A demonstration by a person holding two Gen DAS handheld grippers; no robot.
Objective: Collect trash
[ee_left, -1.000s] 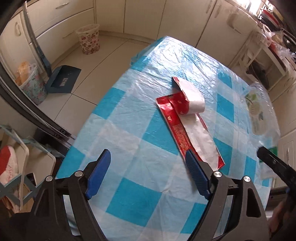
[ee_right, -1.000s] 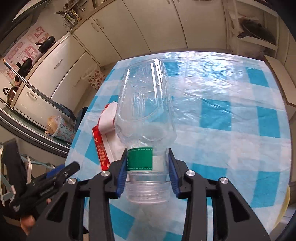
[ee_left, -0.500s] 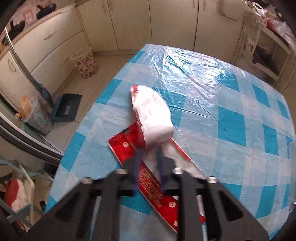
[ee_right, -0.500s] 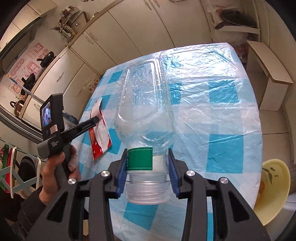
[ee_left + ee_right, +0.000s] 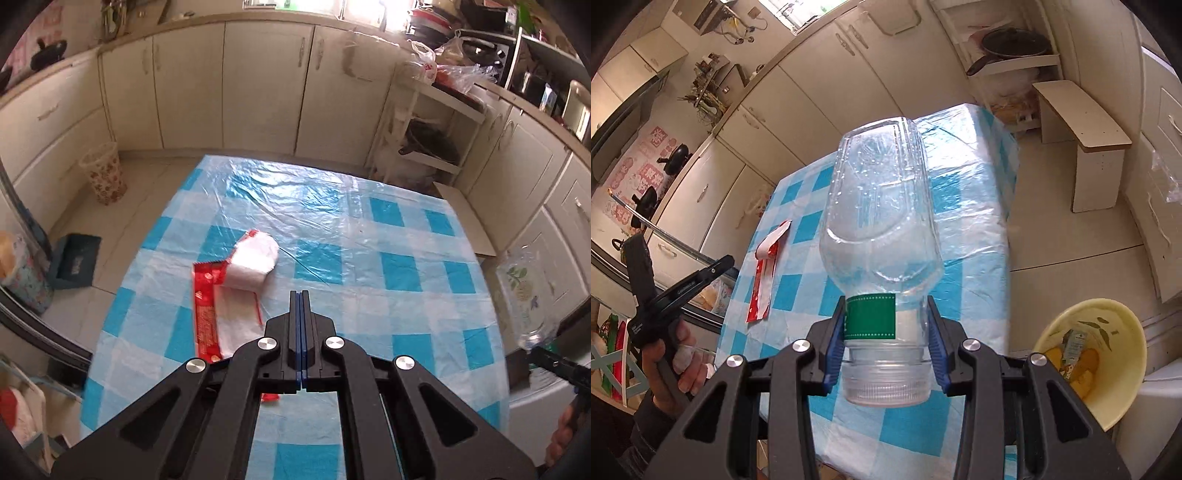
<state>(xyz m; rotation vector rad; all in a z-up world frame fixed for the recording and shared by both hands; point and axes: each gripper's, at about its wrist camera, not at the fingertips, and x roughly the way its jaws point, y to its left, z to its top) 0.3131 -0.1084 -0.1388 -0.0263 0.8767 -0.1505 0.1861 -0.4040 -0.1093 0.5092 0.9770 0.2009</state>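
A red and white snack wrapper [image 5: 229, 295] lies flat on the blue-checked table [image 5: 406, 266], its far end curled over. My left gripper [image 5: 300, 295] hangs above the table just right of the wrapper, shut with nothing between its pads. In the right wrist view a hand holds the left gripper [image 5: 727, 261] off the table's left edge, apart from the wrapper [image 5: 768, 266]. My right gripper [image 5: 886, 325] is shut on the neck of a clear plastic bottle [image 5: 882, 206] with a green label, bottom pointing away. A yellow bin [image 5: 1108, 354] holding trash stands low on the right.
A floral wastebasket [image 5: 105, 177] and a dark dustpan [image 5: 75, 260] sit on the floor left of the table. A wooden stool [image 5: 1082, 136] stands beyond the table's far right corner. A cluttered white shelf rack [image 5: 424, 147] and cream cabinets ring the room.
My left gripper went from wide open to shut and rose away from the wrapper, which stays on the table. My right gripper carried the bottle sideways, bringing the yellow bin into view.
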